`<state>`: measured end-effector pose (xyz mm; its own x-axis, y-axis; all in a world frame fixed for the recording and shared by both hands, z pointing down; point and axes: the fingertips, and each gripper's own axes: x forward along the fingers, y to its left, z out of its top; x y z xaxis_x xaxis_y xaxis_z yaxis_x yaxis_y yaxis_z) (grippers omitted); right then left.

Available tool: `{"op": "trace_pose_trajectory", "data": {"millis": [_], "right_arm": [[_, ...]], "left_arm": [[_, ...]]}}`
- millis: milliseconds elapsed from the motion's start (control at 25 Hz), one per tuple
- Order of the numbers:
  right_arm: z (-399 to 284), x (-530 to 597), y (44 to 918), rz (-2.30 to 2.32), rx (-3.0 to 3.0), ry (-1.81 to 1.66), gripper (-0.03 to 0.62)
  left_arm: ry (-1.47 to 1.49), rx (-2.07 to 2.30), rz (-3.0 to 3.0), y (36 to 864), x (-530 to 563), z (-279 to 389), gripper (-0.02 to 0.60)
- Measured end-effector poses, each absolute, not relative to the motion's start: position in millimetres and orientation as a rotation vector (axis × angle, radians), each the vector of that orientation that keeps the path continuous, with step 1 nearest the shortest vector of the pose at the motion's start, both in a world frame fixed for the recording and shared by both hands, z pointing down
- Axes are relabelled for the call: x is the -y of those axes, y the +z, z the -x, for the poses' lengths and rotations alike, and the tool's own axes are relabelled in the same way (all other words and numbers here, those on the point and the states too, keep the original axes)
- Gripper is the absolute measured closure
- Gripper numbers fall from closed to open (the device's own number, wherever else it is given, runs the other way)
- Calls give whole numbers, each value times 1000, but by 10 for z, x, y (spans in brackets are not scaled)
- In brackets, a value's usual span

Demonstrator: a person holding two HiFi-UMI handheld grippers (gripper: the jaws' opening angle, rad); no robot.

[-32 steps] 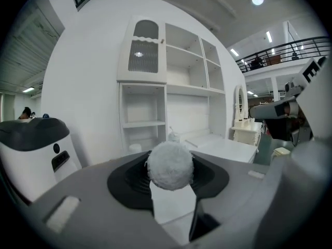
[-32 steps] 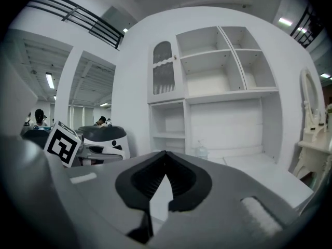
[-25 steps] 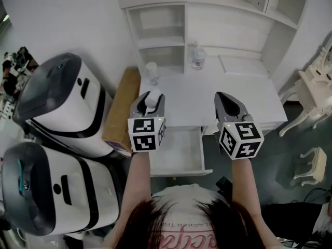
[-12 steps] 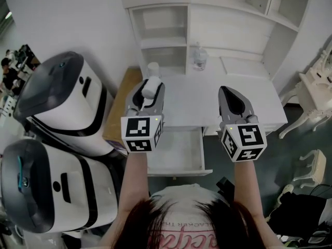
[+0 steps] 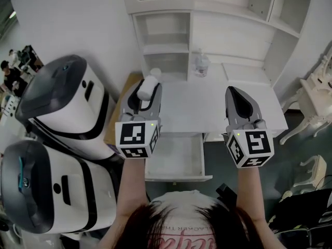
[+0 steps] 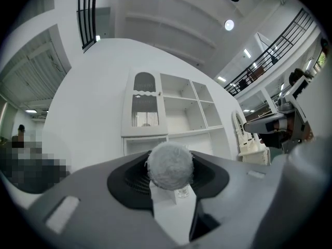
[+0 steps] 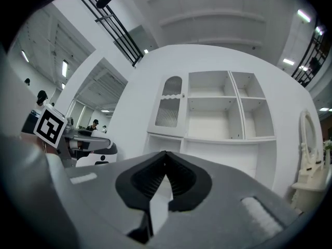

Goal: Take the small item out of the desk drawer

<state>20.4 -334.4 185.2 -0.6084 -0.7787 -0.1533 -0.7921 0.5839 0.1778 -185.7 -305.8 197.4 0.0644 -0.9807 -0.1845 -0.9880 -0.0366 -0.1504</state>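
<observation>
My left gripper [image 5: 147,91] is shut on a small white fuzzy ball [image 5: 149,87], held up over the left end of the white desk top [image 5: 199,105]. In the left gripper view the ball [image 6: 170,166] sits between the dark pads [image 6: 124,180] and fills the gap at their tips. Below both grippers the desk drawer [image 5: 179,160] stands pulled out, its white inside showing nothing. My right gripper [image 5: 235,94] hovers over the right half of the desk, shut, with nothing between its jaws. The right gripper view shows its pads [image 7: 181,178] meeting at the tip.
A clear bottle [image 5: 201,64] stands at the back of the desk under the white shelves [image 5: 166,38]. Two large white and grey machines [image 5: 62,100] fill the left side. A brown box [image 5: 118,108] leans between them and the desk. White chairs [image 5: 311,113] are at right.
Both grippers have moved away from me, further over the desk. The left one still carries the ball, which has gone toward the desk's back left corner.
</observation>
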Motion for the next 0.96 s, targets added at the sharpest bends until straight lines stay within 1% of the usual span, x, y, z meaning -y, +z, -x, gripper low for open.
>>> {"op": "trace_pose_trajectory", "data": {"millis": [960], "right_arm": [[-219, 3347, 1746, 1366, -2740, 386, 594]], "left_arm": [[60, -1962, 2080, 1749, 2996, 1837, 388]]}}
